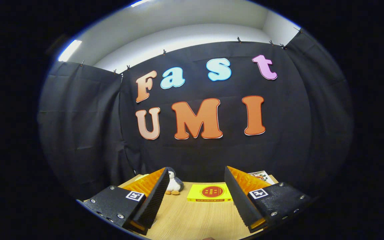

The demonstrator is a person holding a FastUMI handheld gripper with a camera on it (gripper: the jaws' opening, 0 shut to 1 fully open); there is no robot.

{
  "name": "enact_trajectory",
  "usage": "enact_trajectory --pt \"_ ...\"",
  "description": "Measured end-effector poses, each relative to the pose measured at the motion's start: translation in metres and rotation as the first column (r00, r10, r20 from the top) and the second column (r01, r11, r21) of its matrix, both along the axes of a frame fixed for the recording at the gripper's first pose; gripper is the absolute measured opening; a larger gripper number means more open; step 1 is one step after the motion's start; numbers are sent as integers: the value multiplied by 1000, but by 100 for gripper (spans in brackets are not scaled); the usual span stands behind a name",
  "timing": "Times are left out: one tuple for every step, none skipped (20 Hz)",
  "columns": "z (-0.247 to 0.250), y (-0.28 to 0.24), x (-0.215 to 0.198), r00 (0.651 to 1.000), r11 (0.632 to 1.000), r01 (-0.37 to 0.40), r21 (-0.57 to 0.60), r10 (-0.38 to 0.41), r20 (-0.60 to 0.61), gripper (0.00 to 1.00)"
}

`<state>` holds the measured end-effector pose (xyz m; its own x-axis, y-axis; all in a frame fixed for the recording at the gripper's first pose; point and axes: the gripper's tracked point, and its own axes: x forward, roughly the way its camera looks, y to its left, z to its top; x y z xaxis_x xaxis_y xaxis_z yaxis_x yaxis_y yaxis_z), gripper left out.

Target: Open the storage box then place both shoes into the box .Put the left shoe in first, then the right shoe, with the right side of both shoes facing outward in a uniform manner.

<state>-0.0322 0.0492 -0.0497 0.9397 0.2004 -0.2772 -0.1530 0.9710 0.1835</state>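
Between the spread fingers of the gripper (197, 200), whose jaws stood wide apart and held nothing, a strip of bare wooden table (192, 220) ran forward. Beyond the fingertips a flat yellow book (210, 193) lay with its long edge across the line of the jaws, and a small penguin toy (173, 182) stood upright just behind the left finger, partly hidden by it. A printed card (262, 176) peeked out past the right finger. Behind all this hung the booth's black cloth wall (78, 133). The camera was tilted up toward that wall, and neither the storage box nor the shoes lay in the stretch of table ahead, so their place, their heading and their long axes could not be told. The likely risk, as I judged it, was that swinging the gripper down or sideways to search could knock the penguin or push the book, since both sat close to the fingertips.
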Motion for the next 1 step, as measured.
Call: enact_trajectory --pt "9 -1 3 1000 1000 3 1 -3 29 98"
